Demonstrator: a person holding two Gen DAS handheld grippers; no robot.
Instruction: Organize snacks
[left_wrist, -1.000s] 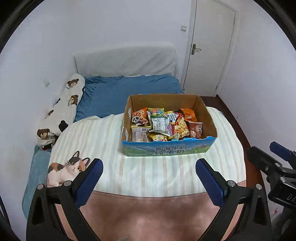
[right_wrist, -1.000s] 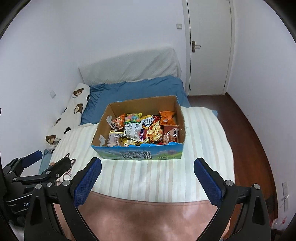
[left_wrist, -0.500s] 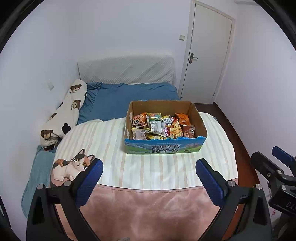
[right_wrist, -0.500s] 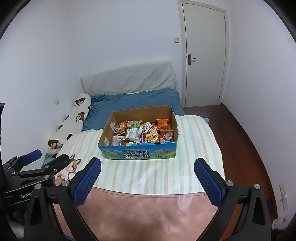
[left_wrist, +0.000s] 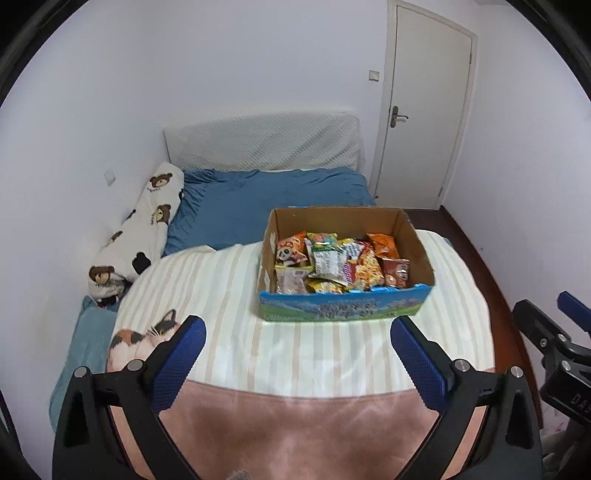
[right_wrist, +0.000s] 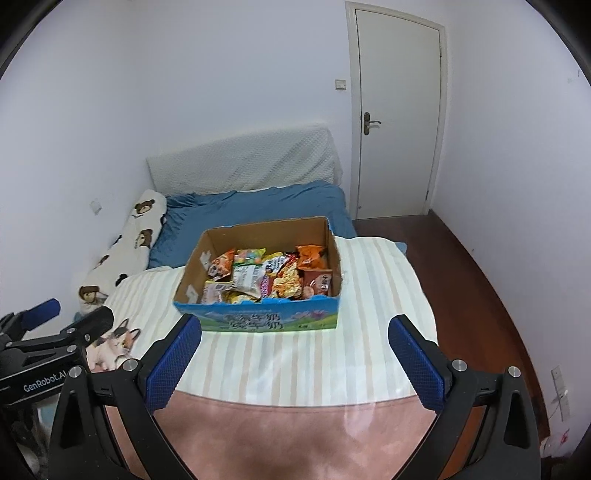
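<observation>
Spread wide and empty, the left gripper (left_wrist: 297, 343) hangs above the striped blanket (left_wrist: 229, 295), short of the one cardboard box (left_wrist: 345, 304) that holds the snack packets (left_wrist: 341, 264). Since a second ago the box has shrunk in this view, so the gripper has pulled back; I judge nothing is left outside the box to sort. About ten packets show, though overlap makes the count unsure. One bear-print pillow (left_wrist: 147, 225) lies along the wall.

From the right wrist, the right gripper (right_wrist: 294, 339) is likewise parted and holding nothing, also farther from the box (right_wrist: 269, 319) than before. The left gripper (right_wrist: 55, 332) shows at the edge. One door (right_wrist: 397, 110) stands closed.
</observation>
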